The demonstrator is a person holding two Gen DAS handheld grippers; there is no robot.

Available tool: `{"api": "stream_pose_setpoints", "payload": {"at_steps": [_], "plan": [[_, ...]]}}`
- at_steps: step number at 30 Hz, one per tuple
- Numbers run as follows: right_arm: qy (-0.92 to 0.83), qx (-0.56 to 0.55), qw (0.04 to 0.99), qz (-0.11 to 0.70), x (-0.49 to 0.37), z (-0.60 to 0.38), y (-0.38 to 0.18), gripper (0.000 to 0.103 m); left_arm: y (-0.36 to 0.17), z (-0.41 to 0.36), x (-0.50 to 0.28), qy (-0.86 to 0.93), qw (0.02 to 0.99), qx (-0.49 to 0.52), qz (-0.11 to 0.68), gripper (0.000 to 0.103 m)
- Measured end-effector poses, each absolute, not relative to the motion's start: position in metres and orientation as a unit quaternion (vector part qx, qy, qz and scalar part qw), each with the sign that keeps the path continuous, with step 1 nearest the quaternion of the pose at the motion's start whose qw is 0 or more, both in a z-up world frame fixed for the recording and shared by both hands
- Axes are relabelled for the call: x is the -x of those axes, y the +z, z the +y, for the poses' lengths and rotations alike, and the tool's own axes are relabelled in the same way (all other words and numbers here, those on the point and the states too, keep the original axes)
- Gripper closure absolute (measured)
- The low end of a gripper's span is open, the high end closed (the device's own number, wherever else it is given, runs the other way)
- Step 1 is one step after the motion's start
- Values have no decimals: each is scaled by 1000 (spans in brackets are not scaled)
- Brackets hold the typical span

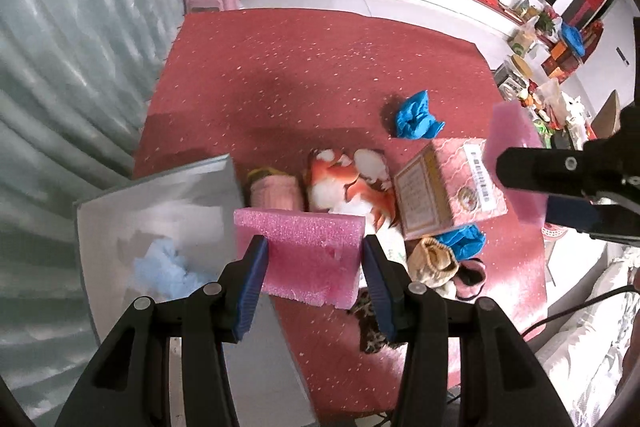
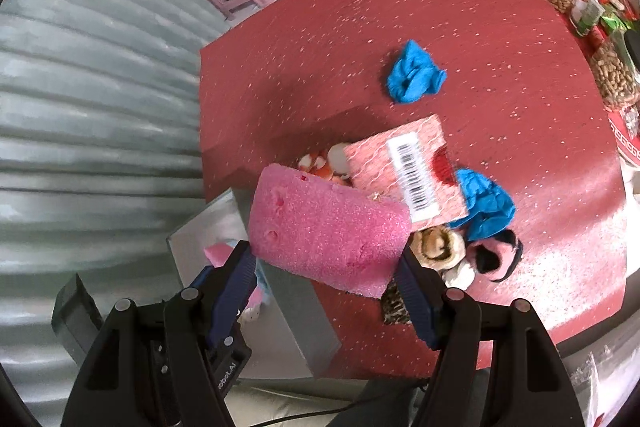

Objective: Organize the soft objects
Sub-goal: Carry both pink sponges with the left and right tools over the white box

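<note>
Grey rectangular bin (image 1: 160,211), at left edge of red speckled tabletop (image 1: 304,75): pale blue soft wad (image 1: 168,273) inside. Left gripper (image 1: 316,267), over bin's right wall: clamped on pink foam slab (image 1: 308,251). Right of bin: pink knit roll (image 1: 276,191), orange-and-white plush toy (image 1: 344,183), pink patterned carton (image 1: 456,183), blue crumpled cloths (image 1: 416,115). Right gripper (image 2: 326,263), right of bin: clamped on second pink foam block (image 2: 328,231).
</note>
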State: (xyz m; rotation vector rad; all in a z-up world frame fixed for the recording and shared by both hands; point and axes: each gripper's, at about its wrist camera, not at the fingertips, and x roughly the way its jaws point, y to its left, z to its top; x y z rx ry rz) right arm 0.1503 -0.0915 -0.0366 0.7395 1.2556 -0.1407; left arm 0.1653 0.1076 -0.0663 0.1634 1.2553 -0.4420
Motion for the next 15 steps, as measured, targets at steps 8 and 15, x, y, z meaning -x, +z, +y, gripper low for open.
{"api": "stream_pose_setpoints", "payload": {"at_steps": [8,15], "plan": [[-34,-305,742,596,-163,-47,-42,32,-62,146,-153,-175,795,-59,578,52],[0,-274,737,618,-173,-2,-50,32,-64,186,-143,-143,805,-48,574,52]]}}
